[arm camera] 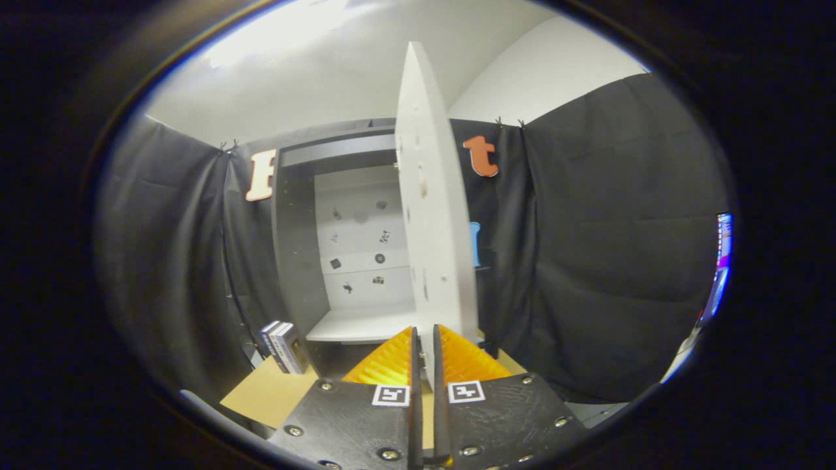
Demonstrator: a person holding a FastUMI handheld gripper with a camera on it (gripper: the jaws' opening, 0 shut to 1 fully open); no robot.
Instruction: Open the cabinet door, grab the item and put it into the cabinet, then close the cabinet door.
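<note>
The cabinet door (432, 215) stands swung out edge-on toward me, a tall pale panel rising from between my fingers. My gripper (425, 349) is shut on the door's lower edge, one finger pressing each face. Behind the door the dark-sided cabinet (294, 248) is open, showing a pale back wall with small dark marks and a white bottom shelf (356, 324). A small stack of boxes (282, 346), dark with white stripes, stands on the tan tabletop (271, 391) just left of the cabinet's base.
Black cloth walls close in on the left and right sides. A lit screen (722, 261) shows at the far right. A pale rail (215, 408) runs along the table's near left edge.
</note>
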